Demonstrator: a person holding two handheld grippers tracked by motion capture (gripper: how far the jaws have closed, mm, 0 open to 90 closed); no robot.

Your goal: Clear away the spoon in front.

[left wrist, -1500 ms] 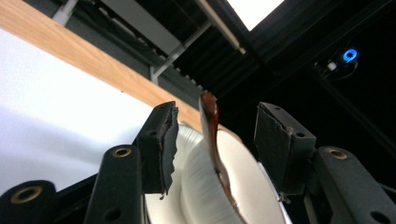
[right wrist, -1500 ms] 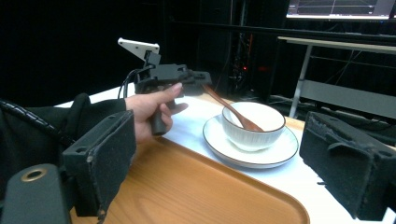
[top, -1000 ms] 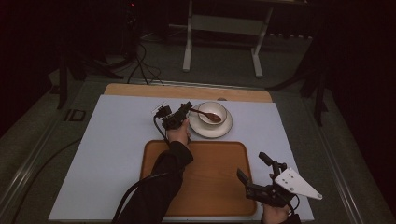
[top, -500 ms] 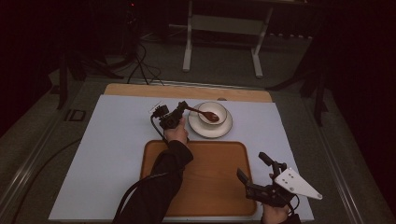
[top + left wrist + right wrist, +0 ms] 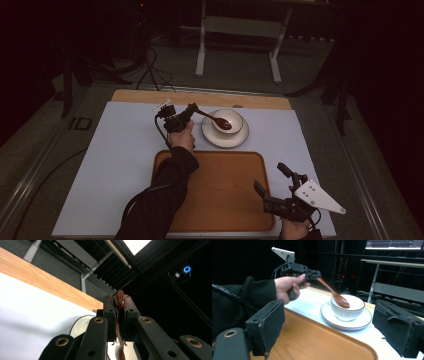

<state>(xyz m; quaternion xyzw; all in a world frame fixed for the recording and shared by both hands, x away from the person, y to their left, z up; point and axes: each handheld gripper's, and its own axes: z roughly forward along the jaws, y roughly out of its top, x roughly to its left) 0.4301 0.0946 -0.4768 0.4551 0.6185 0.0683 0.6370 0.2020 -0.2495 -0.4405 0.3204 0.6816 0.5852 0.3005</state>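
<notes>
The left gripper (image 5: 191,111) has its jaws clamped on the handle end of the wooden spoon (image 5: 216,120), and the hold looks deliberate: the handle sits edge-on between the pads, as the left gripper view shows with the spoon's tip (image 5: 119,298) poking up past them. That grip lets the spoon angle downward, its head hanging just over the white bowl (image 5: 235,120), which sits on its saucer (image 5: 225,139) behind the wooden tray (image 5: 210,190). From the right gripper view the spoon head (image 5: 341,301) hovers at the bowl's rim (image 5: 359,305), seemingly clear of it. Compared with a second ago, the jaws have just been closing on the handle, and the spoon, then lying in the bowl, now rides higher with the hand. The right gripper (image 5: 274,182) waits at the tray's near right corner, jaws standing wide apart on nothing, probably kept out of the way until it is needed.
</notes>
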